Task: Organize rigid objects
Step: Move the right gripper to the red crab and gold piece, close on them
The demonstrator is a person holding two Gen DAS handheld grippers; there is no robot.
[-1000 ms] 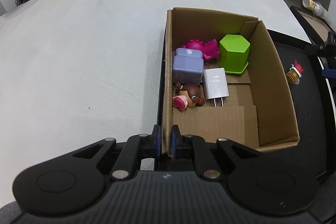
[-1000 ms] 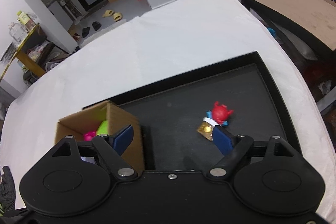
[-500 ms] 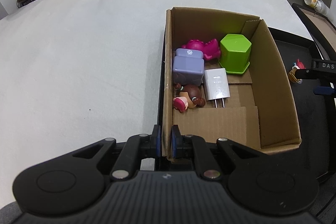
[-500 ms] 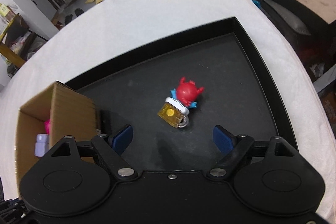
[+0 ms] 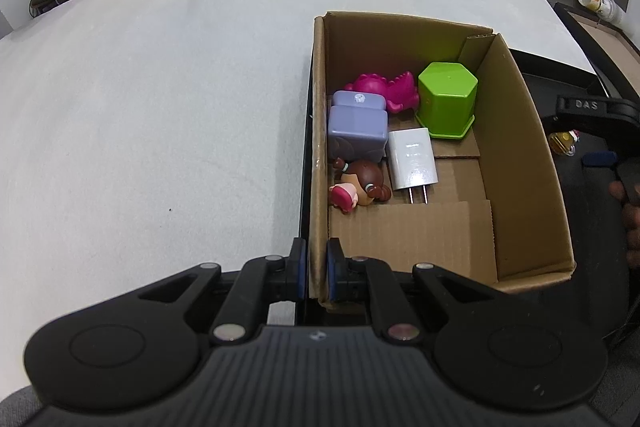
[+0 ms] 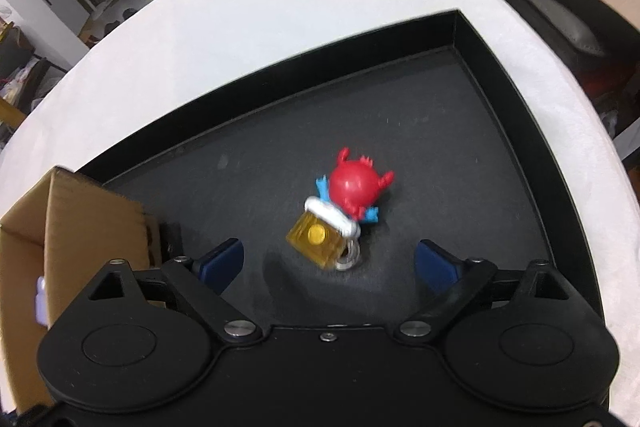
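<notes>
Right gripper (image 6: pixel 328 261), jaws spread, has closed in over the red crab figurine (image 6: pixel 340 215) lying on the black tray (image 6: pixel 500 75); grasp imminent. Left gripper (image 5: pixel 314 269) stays pinching the cardboard box (image 5: pixel 516 147) wall.

The left gripper (image 5: pixel 313 273) clamps its jaws on the near wall of a cardboard box (image 5: pixel 520 131) on a white worktop (image 5: pixel 160 107). Inside lie a green hexagonal cup (image 5: pixel 447 99), white charger (image 5: pixel 412 159), purple block (image 5: pixel 358 133), pink dinosaur (image 5: pixel 384 89) and doll figure (image 5: pixel 358 183).
</notes>
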